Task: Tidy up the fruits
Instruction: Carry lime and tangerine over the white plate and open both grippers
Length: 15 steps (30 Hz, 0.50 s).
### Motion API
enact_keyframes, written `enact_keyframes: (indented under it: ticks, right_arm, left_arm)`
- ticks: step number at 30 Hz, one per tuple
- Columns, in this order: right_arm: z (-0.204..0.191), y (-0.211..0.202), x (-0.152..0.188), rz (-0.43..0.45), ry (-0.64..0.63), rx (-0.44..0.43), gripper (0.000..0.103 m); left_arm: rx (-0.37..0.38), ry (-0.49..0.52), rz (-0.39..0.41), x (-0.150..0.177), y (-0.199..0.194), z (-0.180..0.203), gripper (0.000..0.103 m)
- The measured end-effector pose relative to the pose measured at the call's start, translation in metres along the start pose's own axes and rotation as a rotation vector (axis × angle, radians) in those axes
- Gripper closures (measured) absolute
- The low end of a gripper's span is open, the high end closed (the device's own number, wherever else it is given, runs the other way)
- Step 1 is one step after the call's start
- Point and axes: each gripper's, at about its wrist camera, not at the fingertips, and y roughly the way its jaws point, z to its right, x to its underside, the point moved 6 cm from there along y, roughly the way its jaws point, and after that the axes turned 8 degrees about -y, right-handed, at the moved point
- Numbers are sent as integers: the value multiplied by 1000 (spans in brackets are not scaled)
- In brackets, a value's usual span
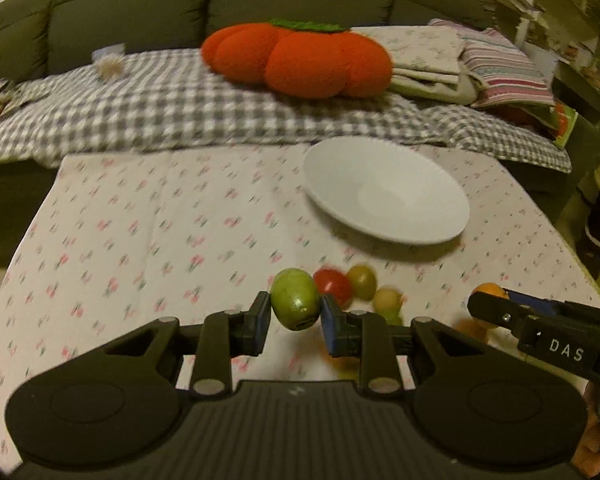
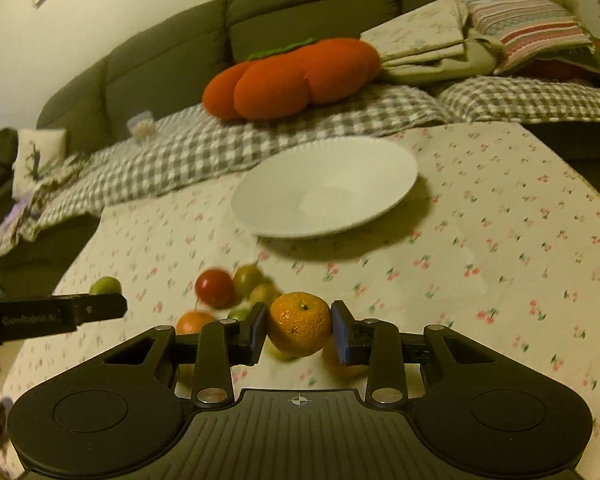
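White and bare, the plate [image 1: 386,192] sits toward the far side of the cherry-print tablecloth [image 1: 148,216], with nothing on it yet, so the sorting looks barely begun. Both hands are loaded at once: the left gripper [image 1: 296,312] is clamped on a green fruit [image 1: 295,304], its pads pressed to either side, and the right gripper [image 2: 299,326] is clamped on a small orange mandarin [image 2: 300,323] in the same way. Both fruits appear lifted clear of the cloth, though the blur makes it hard to be sure how far. Below and beyond them the rest of the pile lies bunched together on the cloth just short of the plate: a red fruit [image 1: 333,286], a yellow-green one [image 1: 362,280], a paler one [image 1: 387,300], and from the right-hand view another orange fruit [image 2: 194,322] beside the heap. I would judge this the carrying step, pick done and placement pending. The next move calls for bringing each fruit forward over the plate's rim and lowering it well into the shallow dish before the fingers part, since round fruit let go near the sloping edge could roll off. The two tools ride close together, so going in one after the other seems wiser than crowding the plate. Behind it all, a plush pumpkin cushion [image 1: 300,58] lies on the checked blanket [image 1: 140,108].
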Motion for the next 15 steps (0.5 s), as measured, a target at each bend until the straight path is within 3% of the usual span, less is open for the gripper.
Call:
enact_keyframes:
  ticks: [10,15]
  right_arm:
    - [26,27,-34,24,41,-1,70]
    - [40,45,-47,27,50,17,70]
  left_arm:
    - [52,128,69,-48,40,48,78]
    - [70,129,51,-55,68,65,78]
